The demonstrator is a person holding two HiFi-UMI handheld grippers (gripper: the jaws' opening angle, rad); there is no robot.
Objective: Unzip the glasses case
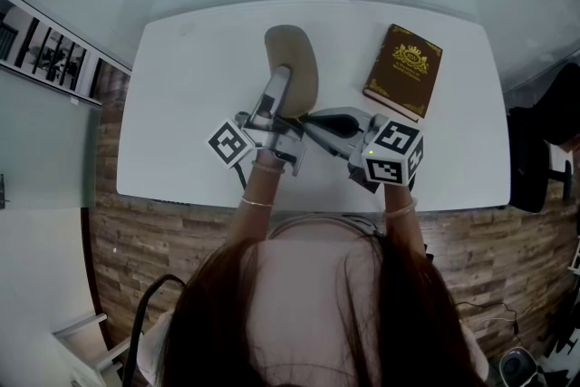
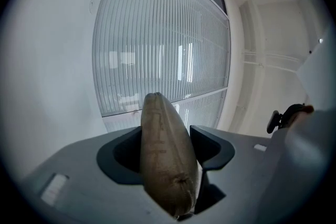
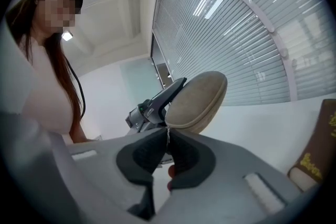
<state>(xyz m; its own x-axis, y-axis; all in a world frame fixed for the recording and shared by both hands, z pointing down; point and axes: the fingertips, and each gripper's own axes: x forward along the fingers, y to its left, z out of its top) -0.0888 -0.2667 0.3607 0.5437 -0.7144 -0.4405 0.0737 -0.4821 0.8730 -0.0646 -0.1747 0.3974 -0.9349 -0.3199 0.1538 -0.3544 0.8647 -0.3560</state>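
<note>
Near the table's (image 1: 181,131) front edge, the right hand-held gripper (image 3: 167,135) is clenched on the zip pull (image 3: 167,137) at the near end of the case (image 3: 197,102). The left hand-held gripper (image 2: 169,150) grasps the case by its sides, tilted up over the table's middle. Farther right lies a book (image 1: 404,70).

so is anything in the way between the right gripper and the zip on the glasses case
Nothing visible is. The right gripper has its jaws closed on what looks like the zip pull at the edge of the glasses case, which the left gripper clamps. The book lies apart on the table.
</note>
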